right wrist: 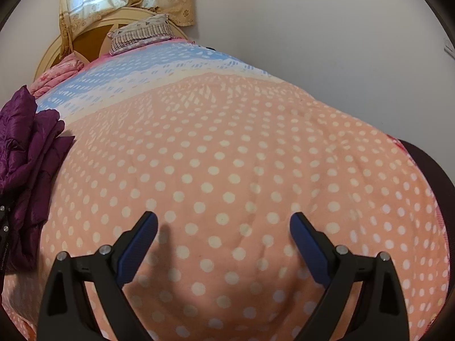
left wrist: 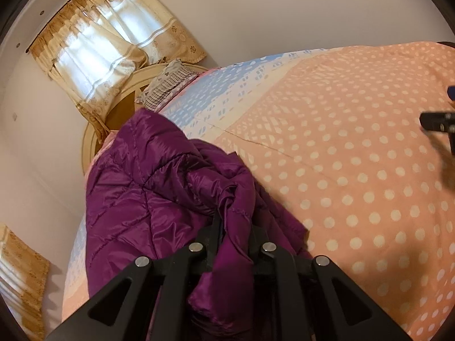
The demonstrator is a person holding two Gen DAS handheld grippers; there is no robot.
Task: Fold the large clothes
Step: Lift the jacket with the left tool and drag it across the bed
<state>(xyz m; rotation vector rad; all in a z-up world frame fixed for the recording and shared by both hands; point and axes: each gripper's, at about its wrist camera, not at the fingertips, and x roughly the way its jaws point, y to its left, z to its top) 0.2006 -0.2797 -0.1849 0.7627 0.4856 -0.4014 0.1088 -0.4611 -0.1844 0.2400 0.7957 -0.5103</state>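
left wrist view: one left gripper, jaws clamped on a bunched fold of one purple quilted jacket; the jacket lies crumpled on the polka-dot bedspread.

right wrist view: one right gripper, jaws spread apart, holding nothing, above the bedspread; jacket at left edge; one pillow by the headboard.

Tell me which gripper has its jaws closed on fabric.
The left gripper: its jaws pinch a fold of the purple quilted jacket. The right gripper hangs with jaws wide apart above the polka-dot bedspread, holding nothing.
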